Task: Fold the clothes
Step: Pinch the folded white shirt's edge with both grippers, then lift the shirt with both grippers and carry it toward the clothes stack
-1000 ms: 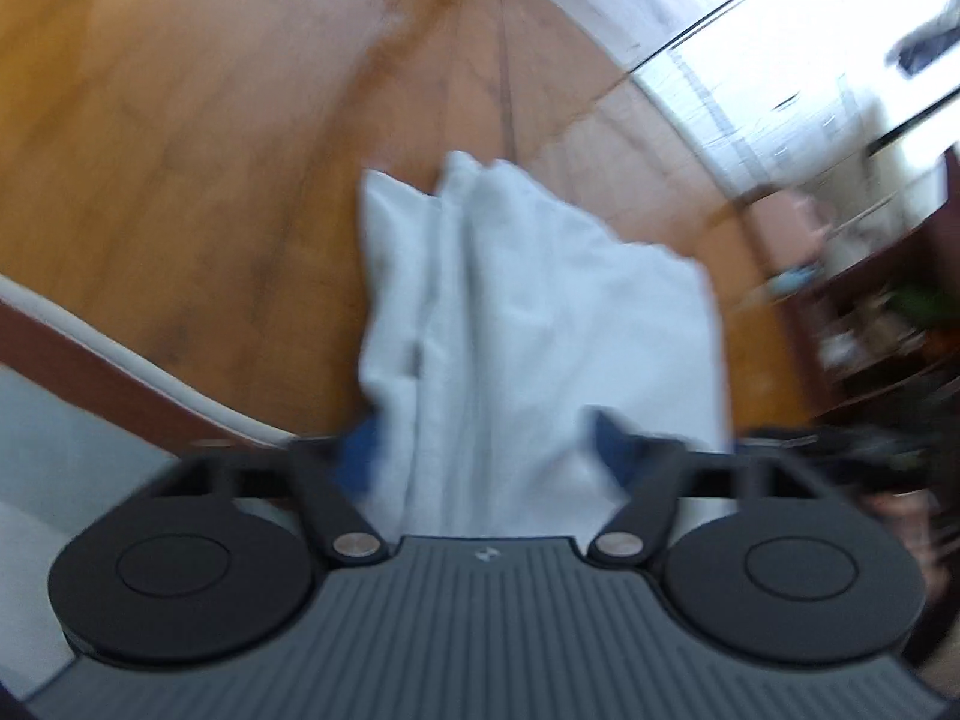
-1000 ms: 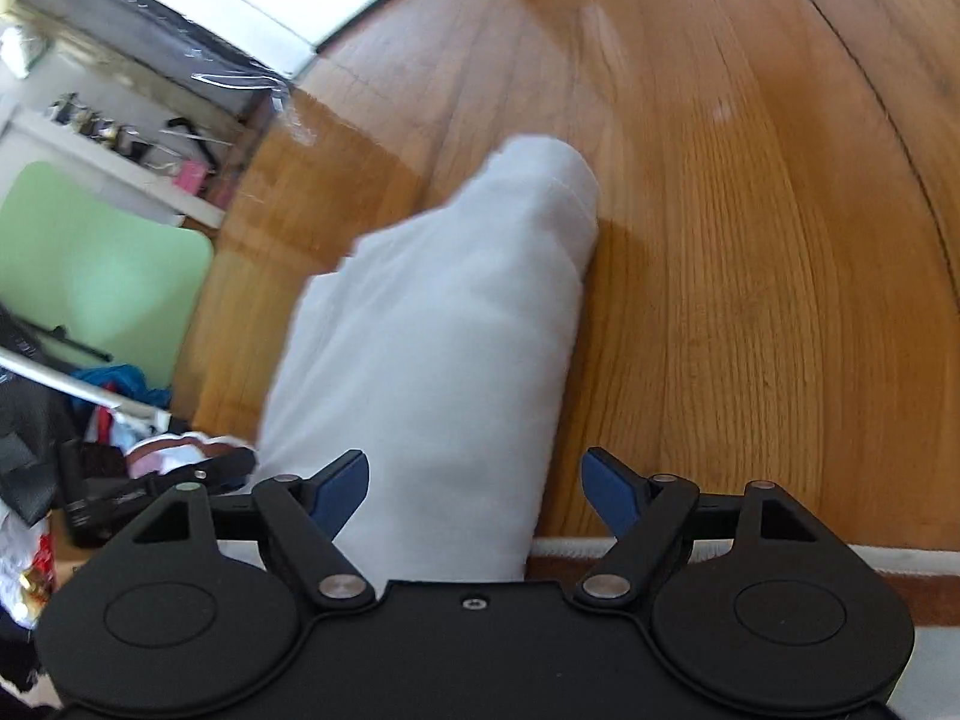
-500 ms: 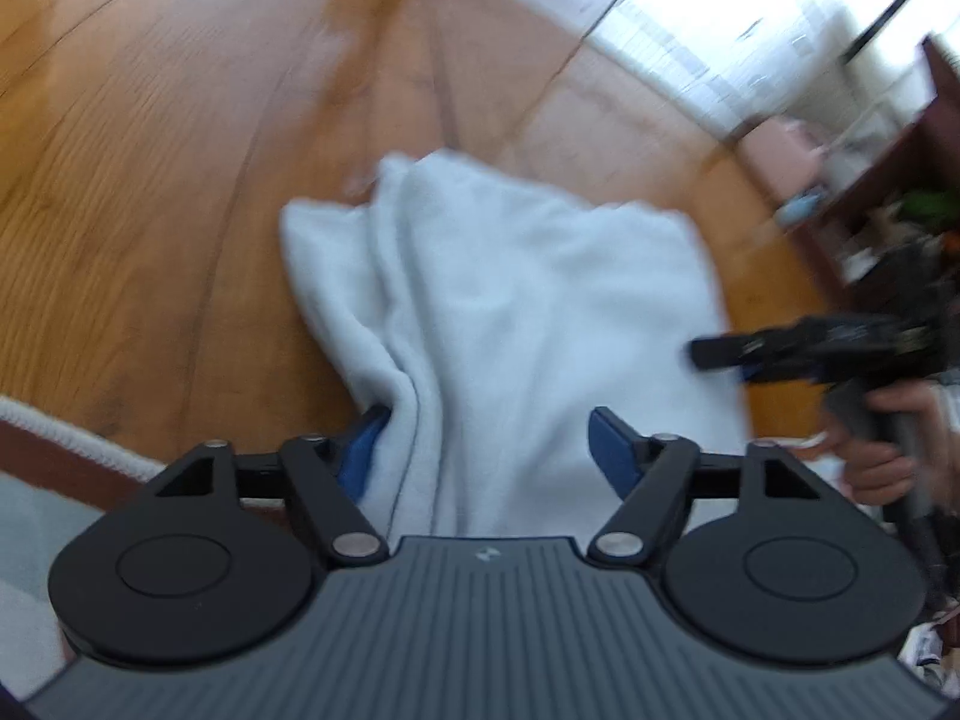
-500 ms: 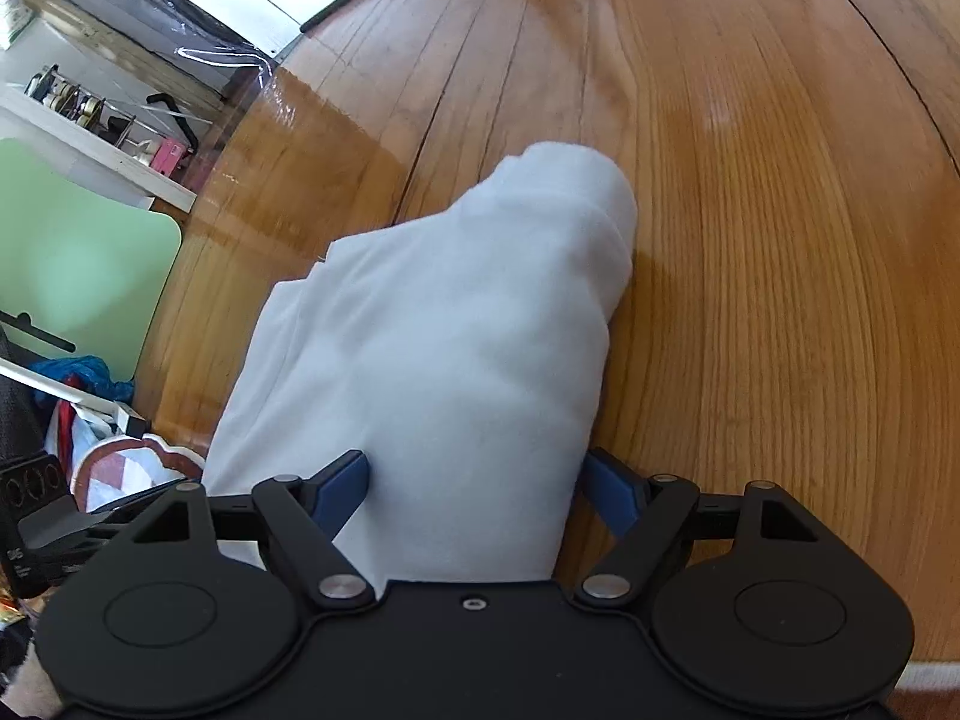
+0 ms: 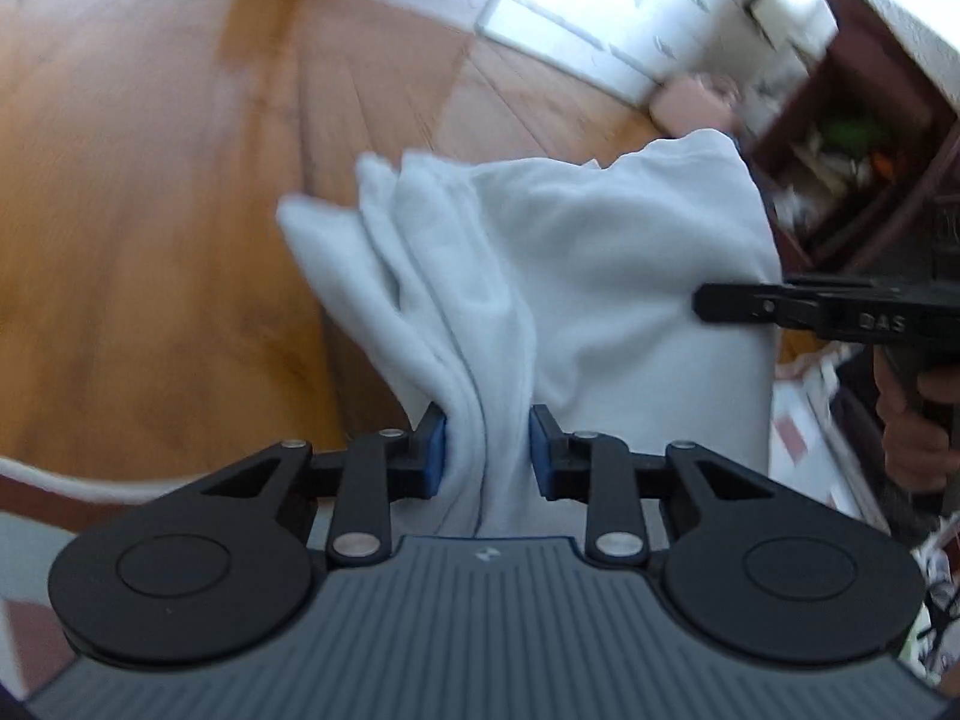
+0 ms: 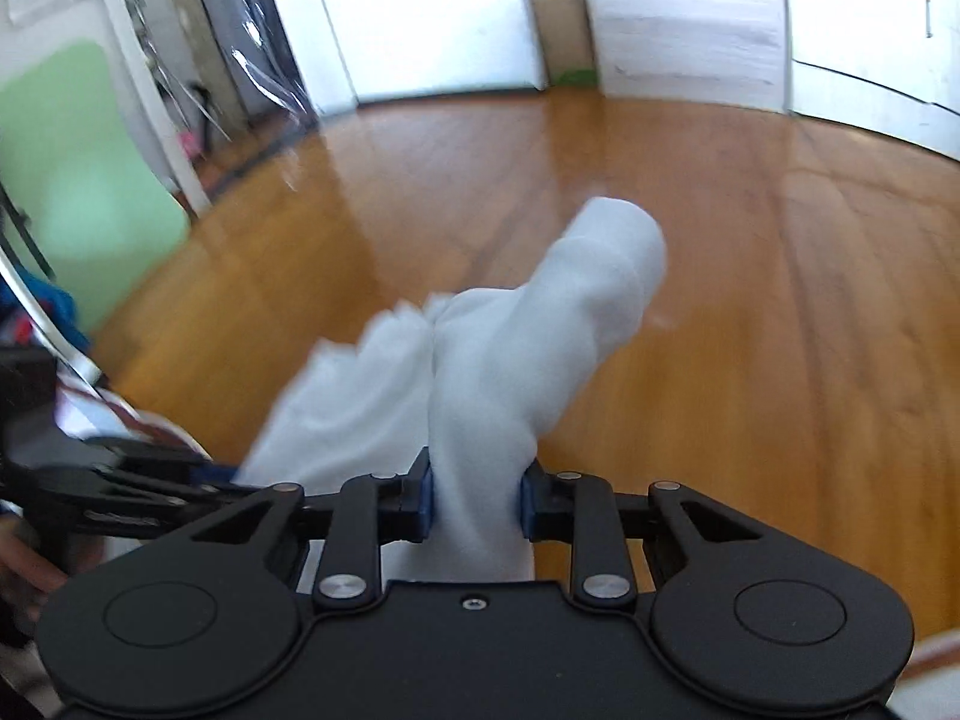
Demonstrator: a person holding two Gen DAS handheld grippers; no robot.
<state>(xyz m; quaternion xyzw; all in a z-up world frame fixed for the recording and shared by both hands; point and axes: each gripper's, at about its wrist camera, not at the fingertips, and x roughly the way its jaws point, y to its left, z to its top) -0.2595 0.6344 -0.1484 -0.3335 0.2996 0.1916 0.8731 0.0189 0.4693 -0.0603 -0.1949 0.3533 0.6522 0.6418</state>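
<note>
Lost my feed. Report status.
Left gripper shut on white garment. Right gripper shut on it too. Garment bunched above wood floor. Nothing obstructing.

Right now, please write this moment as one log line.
left tongs: shut on cloth | right tongs: shut on cloth | floor: wood

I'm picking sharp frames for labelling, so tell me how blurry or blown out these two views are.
Left wrist view: wood floor and white garment smeared by motion, window top right blown out. Right wrist view: garment soft, doorway overexposed, floor glare; both fisheye-bent.
</note>
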